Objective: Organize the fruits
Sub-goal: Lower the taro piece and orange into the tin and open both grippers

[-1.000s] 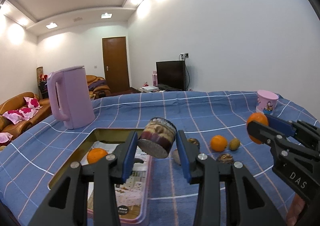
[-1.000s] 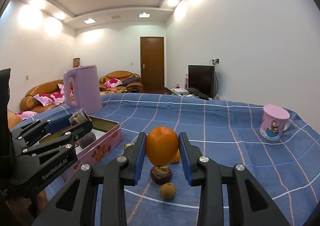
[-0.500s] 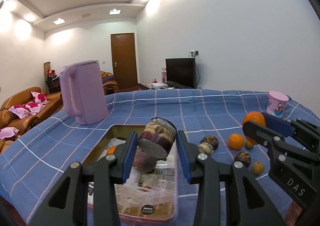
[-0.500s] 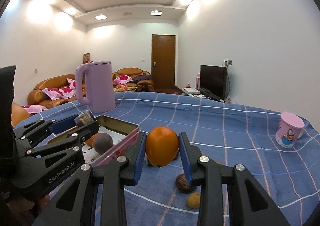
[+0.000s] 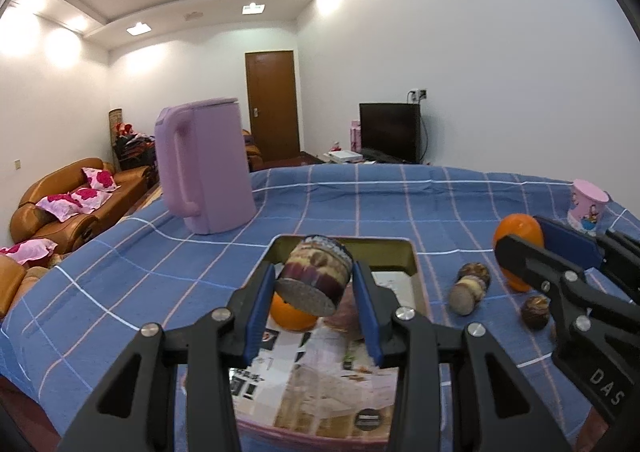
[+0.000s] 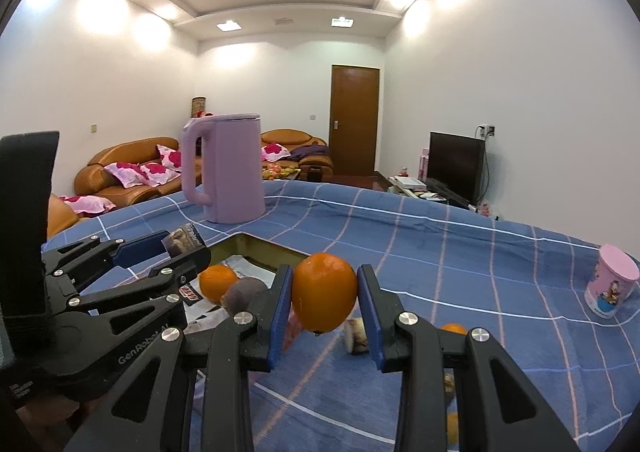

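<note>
My left gripper [image 5: 314, 286] is shut on a small round printed can [image 5: 316, 278], tilted, held above the open rectangular tin [image 5: 412, 260]. An orange [image 5: 290, 316] and a dull purple fruit [image 5: 346, 310] lie in the tin. My right gripper [image 6: 324, 298] is shut on an orange [image 6: 324, 292], held just right of the tin [image 6: 260, 246]; it also shows in the left wrist view [image 5: 518, 238]. Small brown fruits [image 5: 468, 288] lie on the cloth right of the tin.
A tall lilac kettle [image 5: 204, 168] stands behind the tin on the blue checked tablecloth [image 5: 360, 204]. A pink printed mug [image 6: 610, 286] stands at the far right. A small orange [image 6: 452, 329] lies on the cloth. Sofas lie beyond the left table edge.
Both grippers have moved left with their loads. The can now hangs over the tin's middle and the orange has come close to the tin's right side.
</note>
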`<state>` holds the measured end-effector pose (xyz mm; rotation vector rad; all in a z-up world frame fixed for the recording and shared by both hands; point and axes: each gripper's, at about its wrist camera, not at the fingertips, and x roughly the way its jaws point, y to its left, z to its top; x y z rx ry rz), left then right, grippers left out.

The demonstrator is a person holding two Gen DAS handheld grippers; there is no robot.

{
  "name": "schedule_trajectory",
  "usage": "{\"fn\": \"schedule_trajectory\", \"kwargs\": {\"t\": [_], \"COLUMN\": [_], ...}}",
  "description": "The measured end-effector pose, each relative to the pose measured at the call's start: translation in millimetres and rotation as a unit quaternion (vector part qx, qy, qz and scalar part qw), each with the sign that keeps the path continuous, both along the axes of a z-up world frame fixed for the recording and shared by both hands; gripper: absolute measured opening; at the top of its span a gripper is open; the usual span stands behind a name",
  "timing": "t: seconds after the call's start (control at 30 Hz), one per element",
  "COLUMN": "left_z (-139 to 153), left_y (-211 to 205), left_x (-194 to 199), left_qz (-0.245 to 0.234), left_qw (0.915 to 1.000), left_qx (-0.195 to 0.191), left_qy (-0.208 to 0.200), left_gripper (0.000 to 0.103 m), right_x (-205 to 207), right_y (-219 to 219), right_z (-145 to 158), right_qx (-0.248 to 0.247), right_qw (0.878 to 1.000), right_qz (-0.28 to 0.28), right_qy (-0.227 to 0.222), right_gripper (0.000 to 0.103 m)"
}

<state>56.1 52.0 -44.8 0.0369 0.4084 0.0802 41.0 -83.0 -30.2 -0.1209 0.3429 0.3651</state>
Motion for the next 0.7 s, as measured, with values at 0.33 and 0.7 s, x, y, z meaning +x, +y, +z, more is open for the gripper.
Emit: {"fn": "schedule_trajectory", "kwargs": {"t": [0.33, 0.7], "left_z": [-4, -11], "left_y": [15, 36], "left_x": [8, 22], "left_qz": [0.015, 0.029], "left_qw": [0.9997, 0.9977], "left_qx": [0.007, -0.003], "left_qy": [0.021, 0.06], "left_gripper": [0.042, 0.042], "right_x": [10, 18], "right_y": [24, 47], "right_z": [-2, -11], "right_qx": [-0.006, -0.022], "right_qw": [1.0, 0.998], "right_qz": [0.022, 0.044], "right_qy": [0.008, 0.028], "right_gripper": [0.035, 0.035]}}
